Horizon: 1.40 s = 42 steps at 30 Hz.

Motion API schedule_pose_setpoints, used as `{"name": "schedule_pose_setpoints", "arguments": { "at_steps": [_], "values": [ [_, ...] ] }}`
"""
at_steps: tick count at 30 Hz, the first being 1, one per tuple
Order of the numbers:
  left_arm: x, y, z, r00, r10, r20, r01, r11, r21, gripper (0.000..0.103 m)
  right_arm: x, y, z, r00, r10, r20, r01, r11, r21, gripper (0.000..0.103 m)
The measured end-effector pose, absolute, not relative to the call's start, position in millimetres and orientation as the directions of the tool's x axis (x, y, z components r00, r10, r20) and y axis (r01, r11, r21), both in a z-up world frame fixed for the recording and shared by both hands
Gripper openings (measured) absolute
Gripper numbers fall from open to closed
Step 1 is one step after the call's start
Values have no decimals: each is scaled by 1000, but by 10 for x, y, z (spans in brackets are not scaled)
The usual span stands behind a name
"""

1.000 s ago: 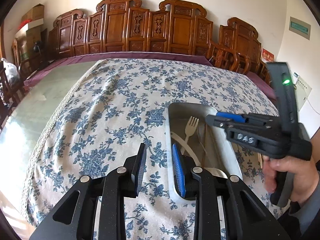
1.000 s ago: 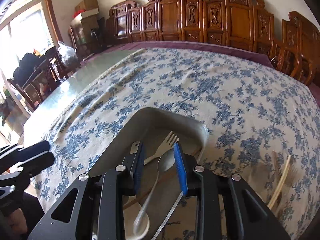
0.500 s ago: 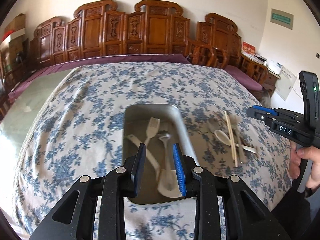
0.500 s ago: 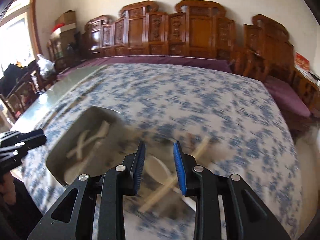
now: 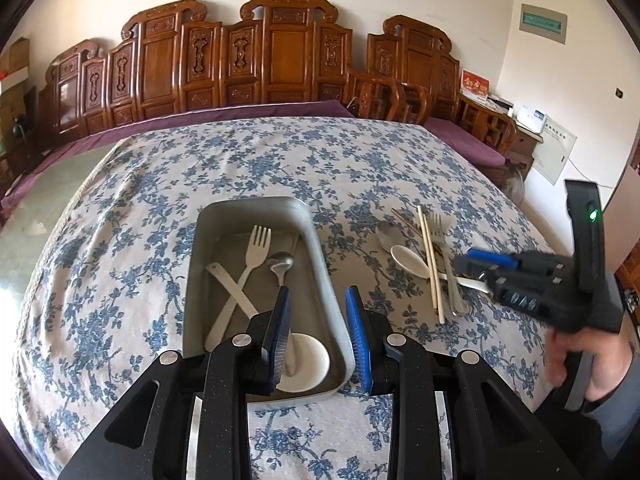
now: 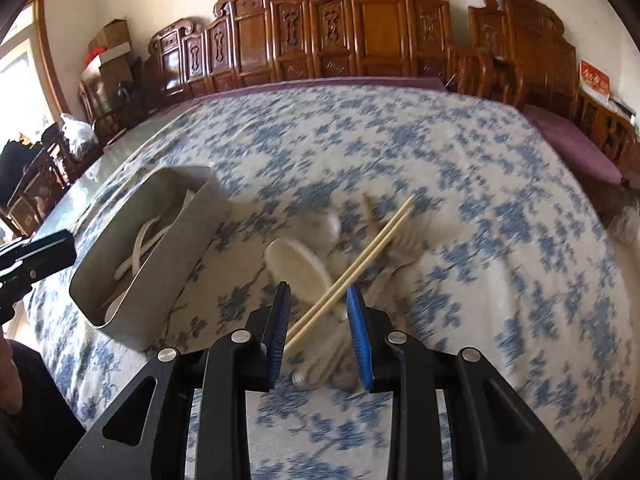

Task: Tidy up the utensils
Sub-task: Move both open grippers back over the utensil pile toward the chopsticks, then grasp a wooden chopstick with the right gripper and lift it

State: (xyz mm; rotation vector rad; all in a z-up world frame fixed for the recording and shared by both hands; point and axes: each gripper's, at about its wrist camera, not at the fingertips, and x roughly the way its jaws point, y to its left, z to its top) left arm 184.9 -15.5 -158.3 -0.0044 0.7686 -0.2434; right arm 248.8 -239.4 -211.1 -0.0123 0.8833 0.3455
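Both my tongs part-open and empty — left gripper (image 5: pixel 318 330) over the tray (image 5: pixel 324 276), right gripper (image 6: pixel 318 330) over chopsticks (image 6: pixel 360 264).

From the left wrist we look forward and down along the left gripper (image 5: pixel 318 336), close above the metal tray (image 5: pixel 320 252) on the counter (image 5: pixel 132 248), facing the carved wooden chairs (image 5: pixel 280 56) along the far wall. From the right wrist we look down along the right gripper (image 6: pixel 318 336) at the chopsticks (image 6: pixel 360 264) just beyond its fingers (image 6: pixel 280 320) (this view is blurred). We see tray, chopsticks and chairs in both views; the left view catches the right gripper (image 5: pixel 492 266) at its right edge
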Motion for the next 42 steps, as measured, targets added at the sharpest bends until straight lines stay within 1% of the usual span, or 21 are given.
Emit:
{"name": "schedule_pose_setpoints", "arguments": {
  "at_steps": [10, 15, 17, 18, 20, 26, 37, 42],
  "values": [
    [1805, -206, -1588, 693, -227, -685, 227, 970, -91, 26, 2302, -2064, -2377, 536, 244, -808, -340, 939, 57, 32],
    [1790, -206, -1597, 697, -220, -682, 222, 971, -87, 26, 2298, -2042, -2452, 535, 165, -828, -327, 945, -23, 30],
    [1776, -200, -1599, 700, -220, -679, 222, 971, -87, 26, 2282, -2072, -2444, 538, 141, -831, -312, 949, -41, 21],
    [1766, -203, -1603, 702, -220, -678, 223, 971, -84, 26, 2268, -2089, -2438, 541, 135, -830, -307, 951, -45, 20],
    [1741, -208, -1602, 706, -218, -674, 224, 971, -80, 26, 2243, -2148, -2414, 544, 125, -830, -291, 956, -47, 14],
    [1685, -243, -1587, 709, -224, -669, 234, 969, -76, 26, 2185, -2401, -2297, 567, 109, -816, -241, 970, -38, 6],
    [1669, -604, -1559, 692, -221, -688, 280, 960, -26, 26, 2129, -2915, -1942, 651, 168, -740, -200, 979, 46, 6],
    [1710, -875, -1633, 677, -214, -705, 298, 955, -4, 26, 2171, -3185, -1950, 668, 188, -720, -179, 980, 90, 6]
  ]
}}
